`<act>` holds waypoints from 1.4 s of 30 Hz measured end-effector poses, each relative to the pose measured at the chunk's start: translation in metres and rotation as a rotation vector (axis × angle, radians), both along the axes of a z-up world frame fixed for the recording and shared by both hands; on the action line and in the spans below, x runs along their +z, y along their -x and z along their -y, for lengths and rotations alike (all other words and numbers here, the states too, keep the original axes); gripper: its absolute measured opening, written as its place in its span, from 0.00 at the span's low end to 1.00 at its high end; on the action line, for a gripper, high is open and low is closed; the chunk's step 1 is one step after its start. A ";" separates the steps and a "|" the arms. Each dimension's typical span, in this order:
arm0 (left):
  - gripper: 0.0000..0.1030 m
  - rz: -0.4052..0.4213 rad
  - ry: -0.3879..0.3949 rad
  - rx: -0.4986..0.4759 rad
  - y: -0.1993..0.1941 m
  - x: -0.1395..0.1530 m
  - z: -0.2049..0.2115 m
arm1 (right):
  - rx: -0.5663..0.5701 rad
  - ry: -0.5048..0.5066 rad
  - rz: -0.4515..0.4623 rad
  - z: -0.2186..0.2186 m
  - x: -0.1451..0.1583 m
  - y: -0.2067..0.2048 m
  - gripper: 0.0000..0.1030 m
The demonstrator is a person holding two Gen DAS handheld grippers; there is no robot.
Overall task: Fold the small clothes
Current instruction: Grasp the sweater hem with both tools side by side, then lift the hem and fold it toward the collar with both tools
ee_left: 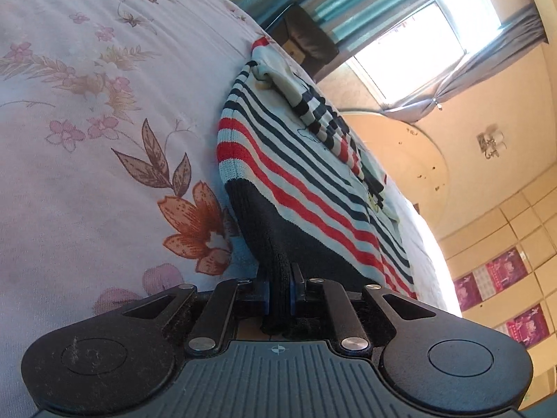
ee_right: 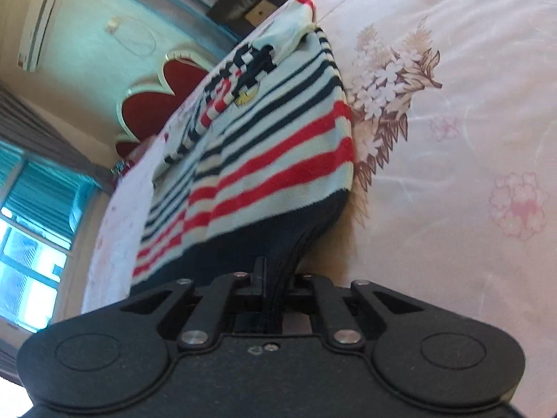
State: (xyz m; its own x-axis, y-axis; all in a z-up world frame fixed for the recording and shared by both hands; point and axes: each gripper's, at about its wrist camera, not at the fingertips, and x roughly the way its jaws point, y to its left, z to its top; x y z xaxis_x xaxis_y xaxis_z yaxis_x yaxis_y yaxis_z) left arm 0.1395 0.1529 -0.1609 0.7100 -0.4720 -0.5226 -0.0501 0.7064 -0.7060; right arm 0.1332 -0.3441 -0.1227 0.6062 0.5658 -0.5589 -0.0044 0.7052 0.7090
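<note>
Though flat, red-navy striped sweater [ee_left: 306, 181]

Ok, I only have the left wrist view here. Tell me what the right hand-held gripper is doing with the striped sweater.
Observer: The right hand-held gripper is shut on the dark navy hem of the striped sweater.
Operator: Confirm which side of the hem it has.
Observer: It is near the edge of the sweater that borders a brown-and-white flower print on the bedsheet.
Operator: Report what lies behind the bed on that side.
Observer: A red headboard with a white scalloped border stands past the bed, and an air conditioner is mounted on the wall.
</note>
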 end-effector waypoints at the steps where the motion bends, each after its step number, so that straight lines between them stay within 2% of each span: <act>1: 0.09 -0.001 0.005 0.007 0.000 -0.001 -0.001 | -0.002 -0.005 0.006 0.000 0.001 0.000 0.06; 5: 0.09 0.043 0.023 0.032 0.004 0.008 -0.003 | -0.005 0.003 0.009 0.003 0.005 -0.001 0.06; 11: 0.09 0.124 0.052 0.051 -0.007 0.033 0.000 | -0.005 0.013 0.068 0.000 0.025 -0.013 0.06; 15: 0.09 0.180 0.074 0.072 -0.024 0.058 -0.002 | -0.010 0.031 0.119 0.000 0.049 -0.025 0.06; 20: 0.09 0.247 0.046 0.044 -0.064 0.101 0.001 | -0.016 0.034 0.159 0.003 0.088 -0.059 0.06; 24: 0.09 0.287 -0.008 -0.008 -0.112 0.133 0.008 | -0.004 0.091 0.197 -0.003 0.119 -0.102 0.06; 29: 0.09 0.262 -0.051 -0.012 -0.195 0.155 0.011 | -0.018 0.125 0.223 -0.004 0.145 -0.170 0.06; 33: 0.09 0.188 -0.080 -0.026 -0.274 0.145 0.014 | -0.033 0.141 0.187 -0.004 0.141 -0.236 0.06; 38: 0.09 0.116 -0.115 -0.044 -0.360 0.110 0.019 | -0.066 0.159 0.112 -0.006 0.107 -0.319 0.06; 42: 0.09 0.068 -0.129 -0.048 -0.410 0.079 0.021 | -0.086 0.142 0.047 -0.005 0.076 -0.376 0.06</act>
State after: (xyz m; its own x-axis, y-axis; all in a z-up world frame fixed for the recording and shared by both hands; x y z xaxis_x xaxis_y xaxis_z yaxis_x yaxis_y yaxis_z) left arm 0.5499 0.1317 -0.0818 0.7238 -0.4385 -0.5328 0.0307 0.7918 -0.6100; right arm 0.5097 -0.3390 -0.0472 0.6762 0.4282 -0.5995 0.0298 0.7972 0.6029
